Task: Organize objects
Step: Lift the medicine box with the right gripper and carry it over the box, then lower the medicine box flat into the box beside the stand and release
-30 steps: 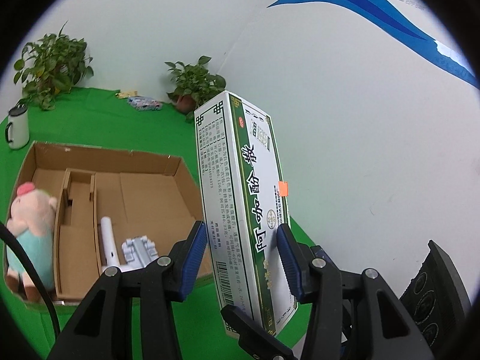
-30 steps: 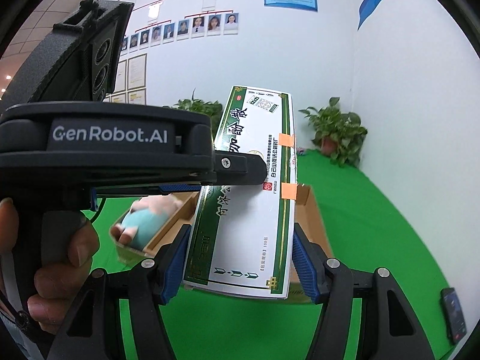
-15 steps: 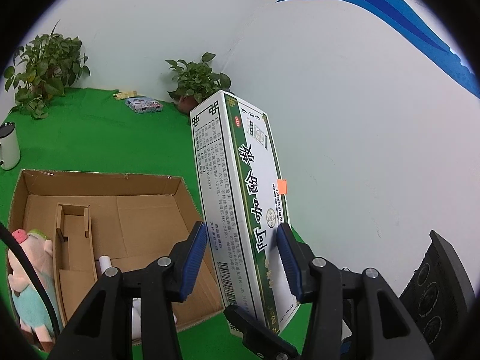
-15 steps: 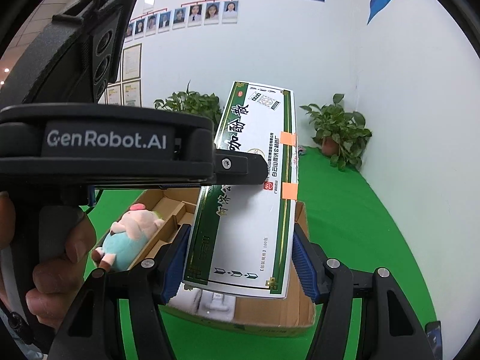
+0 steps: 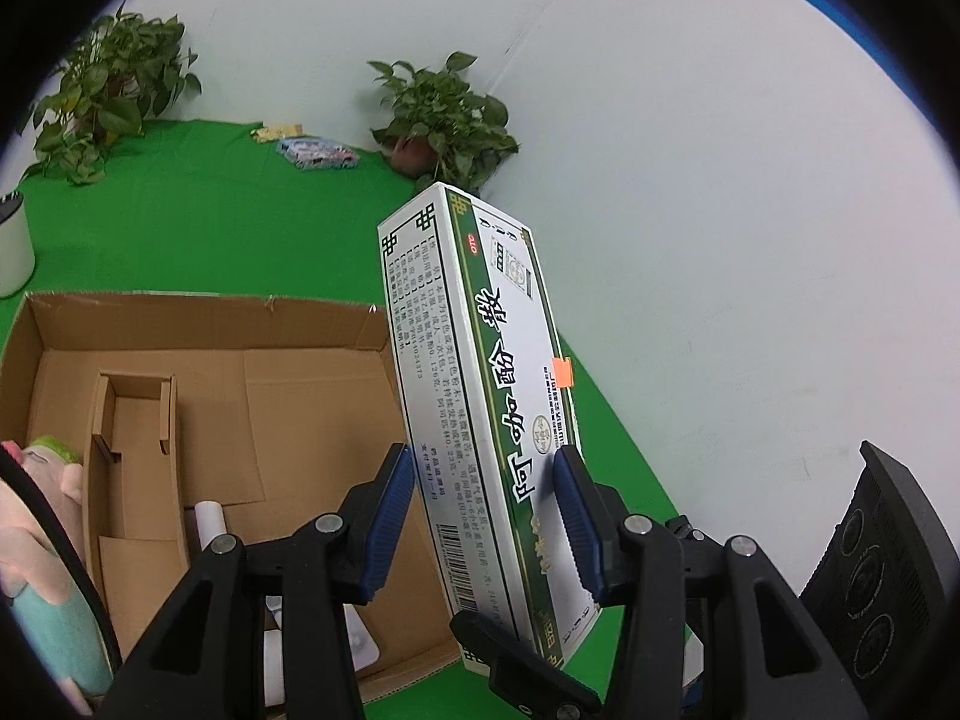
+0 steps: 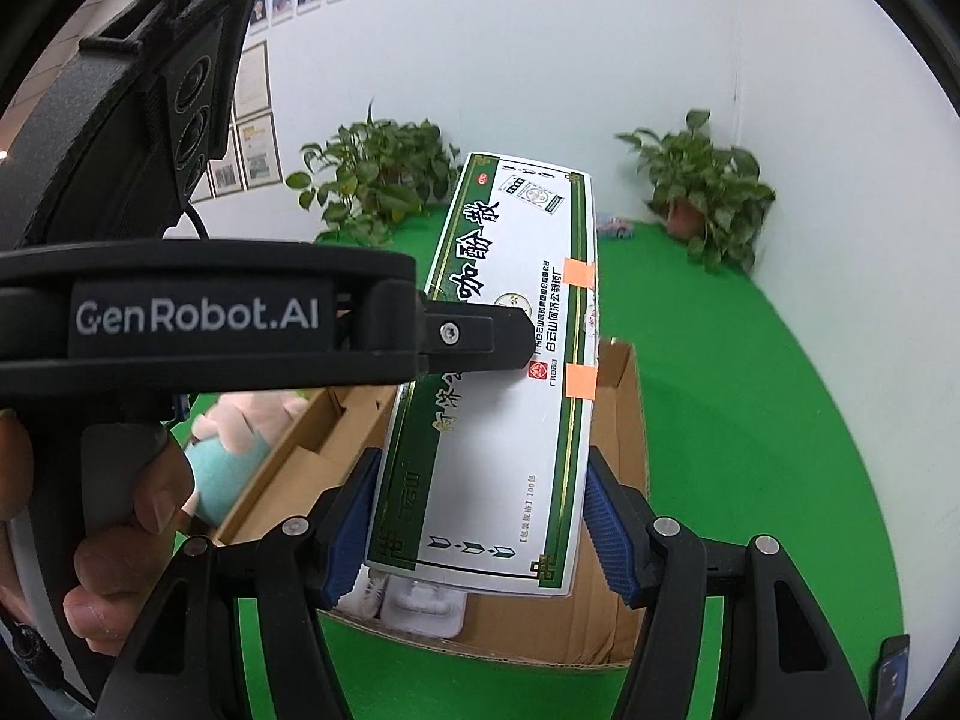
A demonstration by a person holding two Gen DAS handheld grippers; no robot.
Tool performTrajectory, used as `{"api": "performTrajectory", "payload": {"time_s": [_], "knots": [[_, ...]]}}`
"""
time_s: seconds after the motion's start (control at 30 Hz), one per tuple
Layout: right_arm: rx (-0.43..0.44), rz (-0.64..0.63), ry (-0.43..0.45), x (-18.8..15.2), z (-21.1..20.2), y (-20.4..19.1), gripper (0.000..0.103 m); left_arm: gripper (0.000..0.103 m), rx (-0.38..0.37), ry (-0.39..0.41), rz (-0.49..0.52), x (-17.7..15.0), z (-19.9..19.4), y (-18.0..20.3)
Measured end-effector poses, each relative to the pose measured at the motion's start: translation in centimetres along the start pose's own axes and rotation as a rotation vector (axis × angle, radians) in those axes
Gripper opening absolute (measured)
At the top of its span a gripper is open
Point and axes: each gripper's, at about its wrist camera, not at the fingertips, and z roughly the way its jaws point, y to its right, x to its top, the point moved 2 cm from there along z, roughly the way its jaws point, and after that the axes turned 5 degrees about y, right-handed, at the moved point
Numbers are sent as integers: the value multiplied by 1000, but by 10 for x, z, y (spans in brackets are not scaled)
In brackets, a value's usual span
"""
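A long white and green medicine box (image 5: 480, 324) hangs tilted in the air, held by both grippers. My left gripper (image 5: 483, 462) is shut on its narrow sides near the lower end. My right gripper (image 6: 480, 480) is shut across its broad face (image 6: 522, 252); in that view the left gripper's finger (image 6: 474, 336) presses on the box higher up. Below lies an open cardboard carton (image 5: 198, 312) with an inner divider. A plush pig (image 5: 42, 480) lies in its left compartment, and white plastic items (image 6: 420, 600) lie near its front wall. The medicine box hangs over the carton's right side (image 6: 624, 396).
Green cloth covers the surface. Two potted plants (image 5: 444, 114) (image 5: 108, 84) stand by the white walls, with a small colourful pack (image 5: 315, 153) between them. A white mug (image 5: 9, 246) sits at the left, a dark phone (image 6: 894, 666) at the right. A person's hand (image 6: 120, 528) grips the left tool.
Both grippers have carried the medicine box toward the carton, which now lies closer and lower in both views. The grips on the box look unchanged.
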Motion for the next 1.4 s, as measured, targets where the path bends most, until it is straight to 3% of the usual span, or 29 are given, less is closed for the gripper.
{"api": "performTrajectory", "payload": {"time_s": [0.3,0.47,0.73,1.23,1.4], "knots": [[29,34,-79,-36,37,12,61,47,25,-73,-42,-16,42,-23],[54,75,-172,-67,81,38,61,47,47,-158,-82,-44,77,-42],[68,101,-306,-117,118,49,61,47,60,-275,-152,-83,118,-69],[79,66,-443,-130,154,49,64,49,57,-368,-226,-99,120,-87],[107,93,-455,-131,154,50,65,49,70,-346,-208,-96,105,-85]]}}
